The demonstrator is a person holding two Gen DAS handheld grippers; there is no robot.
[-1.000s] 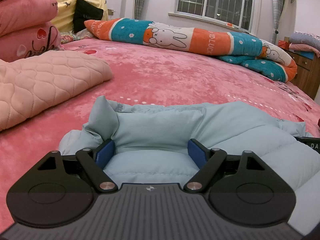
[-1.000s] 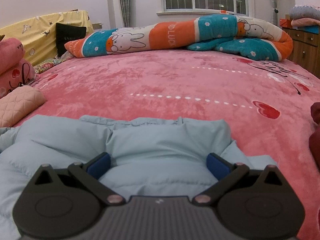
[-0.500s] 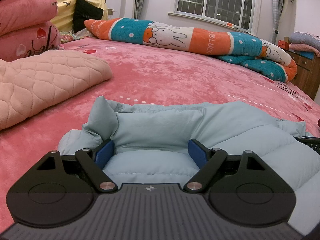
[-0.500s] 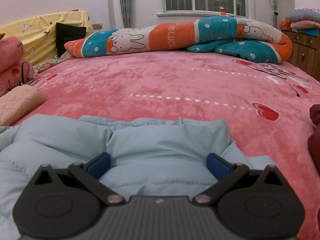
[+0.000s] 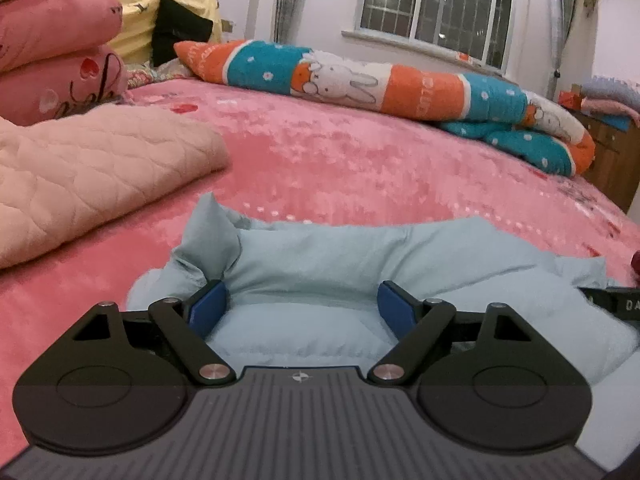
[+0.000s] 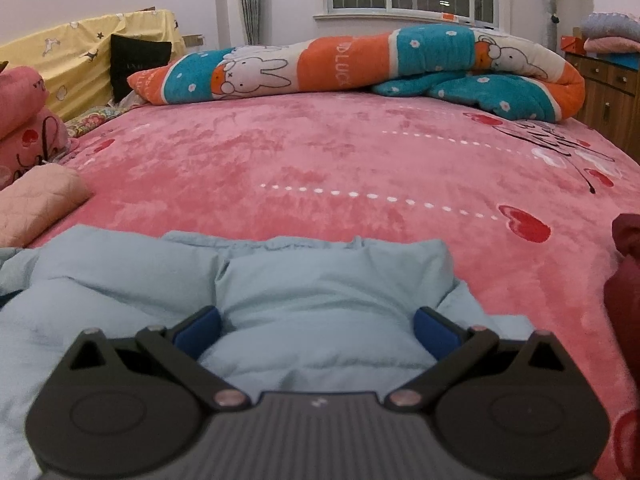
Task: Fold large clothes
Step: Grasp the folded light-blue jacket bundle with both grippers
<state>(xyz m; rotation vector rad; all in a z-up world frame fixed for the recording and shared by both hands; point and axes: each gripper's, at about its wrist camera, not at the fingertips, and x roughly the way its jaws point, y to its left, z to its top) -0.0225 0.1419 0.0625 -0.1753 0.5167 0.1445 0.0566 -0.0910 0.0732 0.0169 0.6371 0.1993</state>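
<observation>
Both tools sit low and level over the near edge of the bed, pointing across it toward the window. The left tool (image 5: 302, 306) has its two blue pads (image 5: 208, 308) spread wide, with a puffed ridge of the light blue padded jacket (image 5: 320, 256) bulging up between them; the pads flank the fabric without pinching it. The right tool (image 6: 316, 330) is posed the same way, its blue pads (image 6: 198, 330) wide apart and a quilted panel of the jacket (image 6: 320, 280) swelling between them, so neither tool is clamped on anything.

The jacket is one garment, pale blue and puffy, lying directly under and just ahead of both tools on the pink bed cover (image 6: 340, 160). Ahead of the left tool a corner of it stands up in a crumpled peak, and the far edge runs as a soft hem. To the right of the right tool one dark red piece of cloth (image 6: 624, 280) shows at the frame edge.

Ahead and left of the left tool lies one folded peach quilted blanket (image 5: 92, 168), with two pink pillows (image 5: 52, 60) stacked beyond it. Far ahead, one long rolled rabbit-print quilt (image 5: 380, 84) lies along the far side of the bed below one barred window (image 5: 432, 4)
</observation>
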